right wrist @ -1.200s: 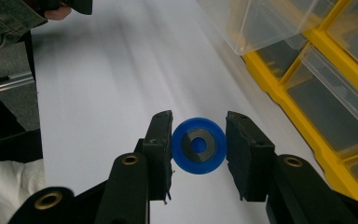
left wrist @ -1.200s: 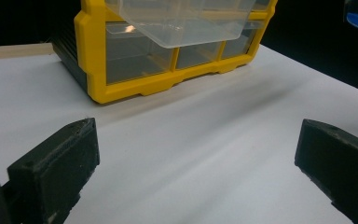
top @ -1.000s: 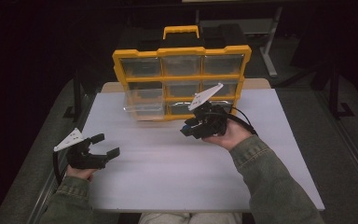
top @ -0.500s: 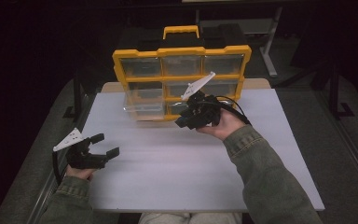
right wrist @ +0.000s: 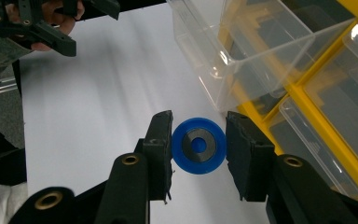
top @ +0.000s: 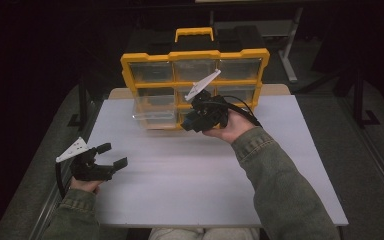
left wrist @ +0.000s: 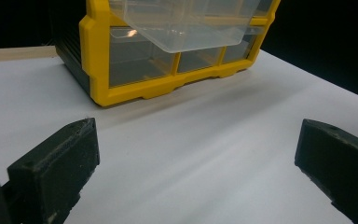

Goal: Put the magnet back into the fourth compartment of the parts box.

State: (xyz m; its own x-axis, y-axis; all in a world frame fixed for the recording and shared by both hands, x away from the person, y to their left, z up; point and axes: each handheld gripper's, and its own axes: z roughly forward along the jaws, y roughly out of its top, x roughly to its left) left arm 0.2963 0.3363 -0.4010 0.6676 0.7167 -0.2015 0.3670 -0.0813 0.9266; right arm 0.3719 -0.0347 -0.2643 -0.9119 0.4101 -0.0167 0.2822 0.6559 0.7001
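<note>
A yellow organizer (top: 195,82) with clear drawers stands upright at the back of the white table (top: 190,175). One clear drawer (top: 152,112) is pulled out of its left side, empty as far as I see. My right gripper (top: 192,121) hovers just right of that drawer, shut on a blue disc (right wrist: 199,145) with a grey centre. In the right gripper view the pulled-out drawer (right wrist: 242,51) lies just beyond the right gripper (right wrist: 199,122). My left gripper (top: 114,154) rests near the table's left edge, open and holding nothing. In the left gripper view the left gripper (left wrist: 198,140) faces the organizer (left wrist: 121,88).
The organizer has a yellow carry handle (top: 194,33) on top. Bare white table spreads in front of it and between the two hands. Dark floor and metal frame legs (top: 292,45) surround the table.
My right gripper has carried the blue disc left and slightly forward, closer to the pulled-out drawer. The left gripper has stayed in place.
</note>
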